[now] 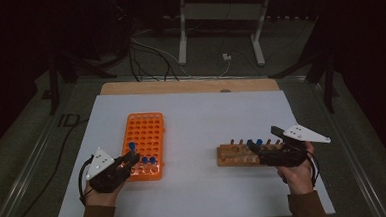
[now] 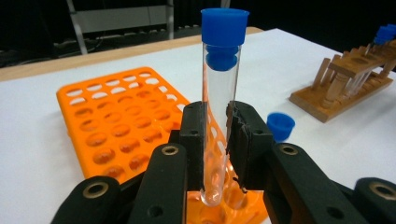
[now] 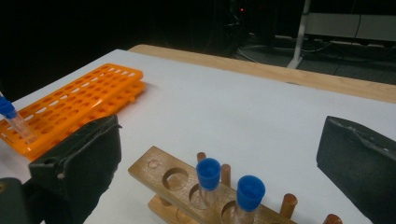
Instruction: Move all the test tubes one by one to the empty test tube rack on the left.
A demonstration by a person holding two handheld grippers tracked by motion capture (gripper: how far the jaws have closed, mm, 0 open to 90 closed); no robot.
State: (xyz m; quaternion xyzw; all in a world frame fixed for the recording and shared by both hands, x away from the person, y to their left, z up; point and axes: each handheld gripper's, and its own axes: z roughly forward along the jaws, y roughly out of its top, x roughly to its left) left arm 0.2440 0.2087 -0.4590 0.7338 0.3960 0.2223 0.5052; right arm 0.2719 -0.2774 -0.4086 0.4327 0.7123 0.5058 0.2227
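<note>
A clear test tube (image 2: 219, 93) with a blue cap stands upright between the jaws of my left gripper (image 2: 227, 135), which is shut on it. Its rounded bottom sits at a hole in the near edge of the orange rack (image 2: 116, 126). From above, the left gripper (image 1: 132, 157) is at the near left corner of the orange rack (image 1: 147, 131). My right gripper (image 3: 219, 140) stands open, its jaws wide on either side of the wooden rack (image 3: 163, 175), which holds two blue-capped tubes (image 3: 208, 175). From above, the right gripper (image 1: 254, 146) is at the wooden rack (image 1: 236, 155).
Two more blue-capped tubes (image 1: 148, 161) stand in the orange rack's near row; one cap (image 2: 280, 125) shows beside my left jaws. The white table top (image 1: 196, 113) lies between the racks. Cables and a stand's white legs (image 1: 182, 44) are on the floor beyond.
</note>
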